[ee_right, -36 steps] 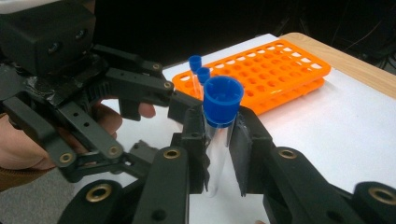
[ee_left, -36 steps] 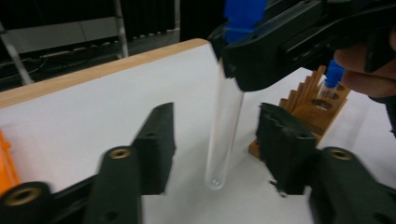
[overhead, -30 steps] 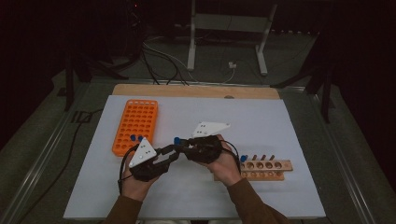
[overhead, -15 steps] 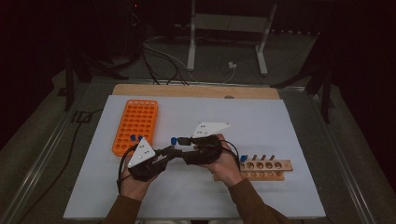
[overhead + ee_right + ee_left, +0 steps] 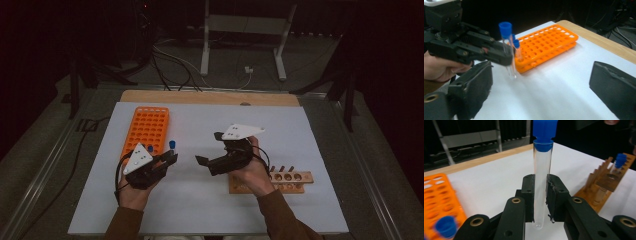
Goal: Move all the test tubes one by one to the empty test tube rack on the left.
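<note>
The clear, round-bottomed test tube with a blue screw cap (image 5: 542, 182) stands upright in the left gripper (image 5: 540, 197), whose two black jaws are clamped on the lower half of its glass-like wall, the rounded bottom poking out just below the pads. In the high view this tube (image 5: 172, 148) sits at the left of the white table sheet (image 5: 210, 210), just beside the near right corner of the orange plastic rack with many round holes (image 5: 145, 131). A second blue-capped tube (image 5: 517, 50) already stands in a near hole of that rack.

The right gripper (image 5: 210, 150) is near the middle of the sheet, apart from the tube; its jaws have just been opening and now stand wide with nothing between them. Behind it, at the near right, lies the wooden tube stand (image 5: 280, 181), with a blue-capped tube (image 5: 619, 163) standing in it.

The tube looks light, stiff and thin-walled, so it probably cracks under a hard squeeze or a knock against the rack's edge. Its smooth, round wall is likely slippery and could twist or slide between flat pads. The mid-to-lower body is a sound place to hold, leaving the bottom free to enter a hole; the cap is the wider, grippier part but would let the tube swing.
</note>
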`<action>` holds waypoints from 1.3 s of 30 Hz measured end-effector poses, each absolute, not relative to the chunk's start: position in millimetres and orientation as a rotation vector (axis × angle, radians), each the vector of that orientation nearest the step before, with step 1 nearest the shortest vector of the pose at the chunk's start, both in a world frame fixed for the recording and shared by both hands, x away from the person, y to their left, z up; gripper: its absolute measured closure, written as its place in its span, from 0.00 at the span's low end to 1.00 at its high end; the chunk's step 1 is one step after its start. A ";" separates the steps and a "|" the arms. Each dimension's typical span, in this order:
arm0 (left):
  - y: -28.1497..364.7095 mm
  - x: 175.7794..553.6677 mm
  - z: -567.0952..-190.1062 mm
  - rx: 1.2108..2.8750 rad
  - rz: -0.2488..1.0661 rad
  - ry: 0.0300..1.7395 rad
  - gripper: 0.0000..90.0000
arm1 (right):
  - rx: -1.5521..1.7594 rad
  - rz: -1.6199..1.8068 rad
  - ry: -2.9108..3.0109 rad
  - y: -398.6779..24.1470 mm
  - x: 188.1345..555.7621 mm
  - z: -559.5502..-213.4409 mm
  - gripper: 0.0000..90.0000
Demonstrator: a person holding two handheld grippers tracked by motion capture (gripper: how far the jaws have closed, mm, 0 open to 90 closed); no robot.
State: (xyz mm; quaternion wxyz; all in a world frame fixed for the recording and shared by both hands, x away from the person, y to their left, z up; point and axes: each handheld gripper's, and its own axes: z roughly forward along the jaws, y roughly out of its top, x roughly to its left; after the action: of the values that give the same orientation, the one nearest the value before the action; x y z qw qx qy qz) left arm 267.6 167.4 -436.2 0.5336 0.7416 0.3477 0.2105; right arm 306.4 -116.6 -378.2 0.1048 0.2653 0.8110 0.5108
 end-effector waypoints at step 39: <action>250.3 275.2 -440.9 1.635 0.671 1.036 0.87 | 1.008 1.458 2.186 -221.9 313.4 -374.5 0.01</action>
State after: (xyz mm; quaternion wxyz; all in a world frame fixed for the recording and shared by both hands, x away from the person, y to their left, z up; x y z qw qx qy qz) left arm 275.2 250.3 -440.9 0.5197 0.6819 0.4320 0.2799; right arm 313.4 -221.9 -374.5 0.1627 0.3534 0.7664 0.5112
